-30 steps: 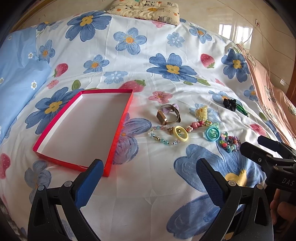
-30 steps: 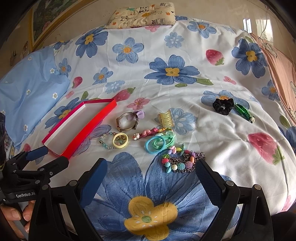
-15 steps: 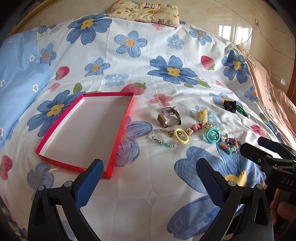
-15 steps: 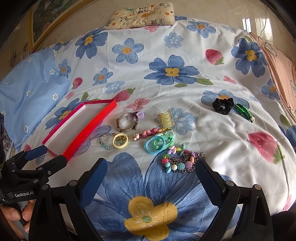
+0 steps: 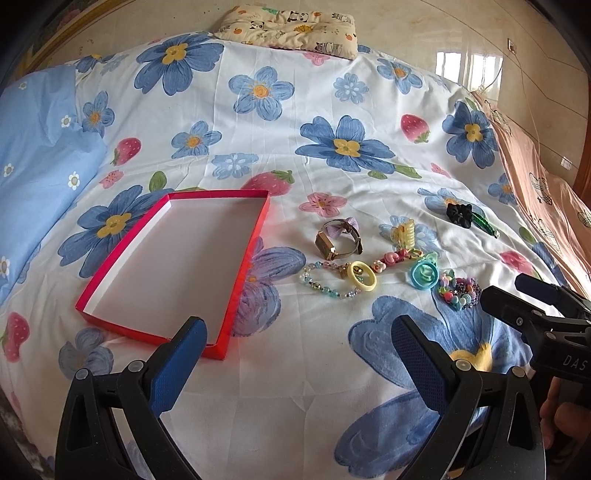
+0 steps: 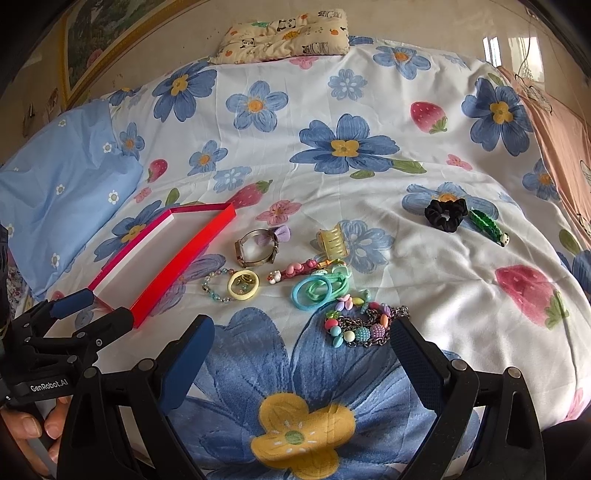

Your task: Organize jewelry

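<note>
A red tray with a white inside lies empty on the flowered bedsheet, left of the jewelry; it also shows in the right wrist view. The pieces lie in a loose row: a watch, a clear bead bracelet with a yellow ring, a pink bead clip, a yellow claw clip, teal hair ties and a colourful bead chain bracelet. My left gripper is open and empty, near the tray's front corner. My right gripper is open and empty, just before the chain bracelet.
A black scrunchie and a green clip lie apart at the right. A blue pillow is at the left, a patterned pillow at the back, and a pink blanket along the right edge.
Both grippers have drawn back and up slightly, so the tray and jewelry sit a little lower in view. Nothing was picked up; both stay open.
</note>
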{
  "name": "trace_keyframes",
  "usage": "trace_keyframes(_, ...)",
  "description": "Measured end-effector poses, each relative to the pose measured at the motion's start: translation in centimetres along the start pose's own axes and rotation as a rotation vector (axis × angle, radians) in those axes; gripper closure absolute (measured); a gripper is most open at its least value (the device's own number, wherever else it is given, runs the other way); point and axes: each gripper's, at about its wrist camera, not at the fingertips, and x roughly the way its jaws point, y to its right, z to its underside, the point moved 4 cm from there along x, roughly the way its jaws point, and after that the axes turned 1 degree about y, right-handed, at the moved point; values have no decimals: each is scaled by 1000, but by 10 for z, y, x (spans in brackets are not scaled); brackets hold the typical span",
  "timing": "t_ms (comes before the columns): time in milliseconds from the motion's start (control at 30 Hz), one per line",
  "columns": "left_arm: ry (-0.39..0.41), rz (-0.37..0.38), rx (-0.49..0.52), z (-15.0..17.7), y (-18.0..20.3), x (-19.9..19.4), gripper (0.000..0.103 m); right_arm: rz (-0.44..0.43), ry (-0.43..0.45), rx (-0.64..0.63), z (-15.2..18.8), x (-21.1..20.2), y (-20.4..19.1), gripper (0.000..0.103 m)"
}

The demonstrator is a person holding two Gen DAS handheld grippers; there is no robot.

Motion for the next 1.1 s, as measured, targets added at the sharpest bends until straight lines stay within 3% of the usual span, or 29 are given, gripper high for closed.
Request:
trace_keyframes(533, -34, 24, -8, -5, -3, 12, 2, -3, -9, 4, 0, 3, -1, 6)
trace_keyframes(967, -77, 31, -4, -52, -13, 65, 3, -15, -27, 48, -25, 34, 21, 7)
trace_keyframes(1100, -99, 26, 12, -66, -11, 91, 10, -22, -39, 65, -35, 46, 28, 17)
